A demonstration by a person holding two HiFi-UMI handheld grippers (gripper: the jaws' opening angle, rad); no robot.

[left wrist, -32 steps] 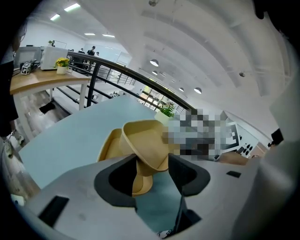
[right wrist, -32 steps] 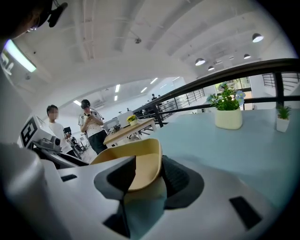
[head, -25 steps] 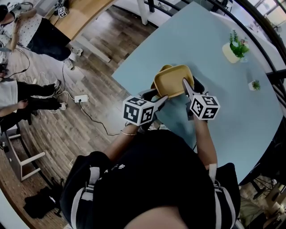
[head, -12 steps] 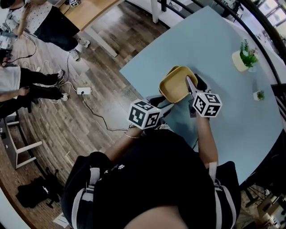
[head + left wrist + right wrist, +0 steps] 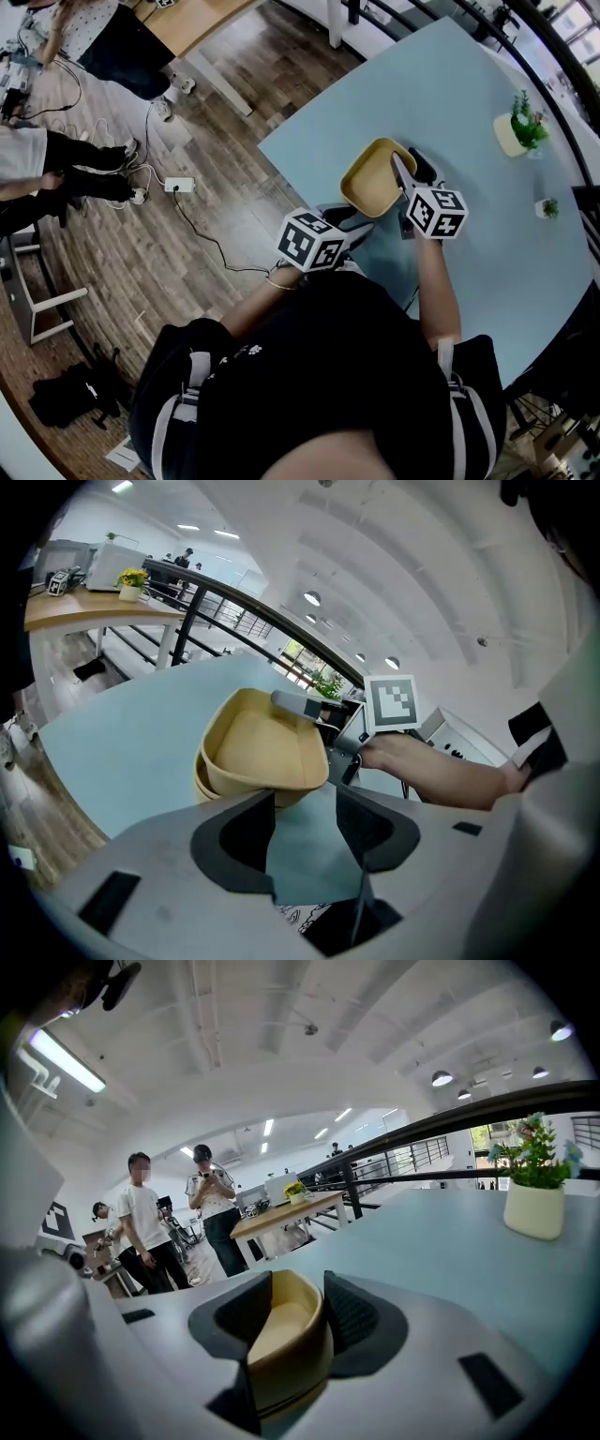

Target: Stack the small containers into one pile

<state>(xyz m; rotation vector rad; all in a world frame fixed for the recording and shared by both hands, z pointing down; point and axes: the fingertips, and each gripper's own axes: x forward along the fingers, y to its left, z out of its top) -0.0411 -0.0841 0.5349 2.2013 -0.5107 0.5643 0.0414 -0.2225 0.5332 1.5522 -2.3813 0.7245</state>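
In the head view, the top container (image 5: 375, 178) is sitting on the blue table (image 5: 487, 272), near its edge. The right gripper (image 5: 401, 171) is reaching over the container's right rim. The left gripper (image 5: 362, 222) is hovering just short of the container, above the table edge. Two potted plants (image 5: 523, 124) are standing well apart from it on the far side.

In the left gripper view, the left gripper (image 5: 305, 832) is showing its jaws spread apart with only bare table between them. Just ahead, the top container (image 5: 258, 752) is nesting inside a lower container (image 5: 208, 785), slightly tilted. The right gripper (image 5: 302, 705) is biting the top container's far rim, with a hand (image 5: 422, 766) behind it.

In the right gripper view, the right gripper (image 5: 298, 1290) is clamping the top container's (image 5: 281, 1330) wall, one jaw inside and the other outside. A plant pot (image 5: 534, 1206) is standing farther along the table. Several people (image 5: 145, 1227) are standing beside a wooden table (image 5: 281, 1209) in the background.
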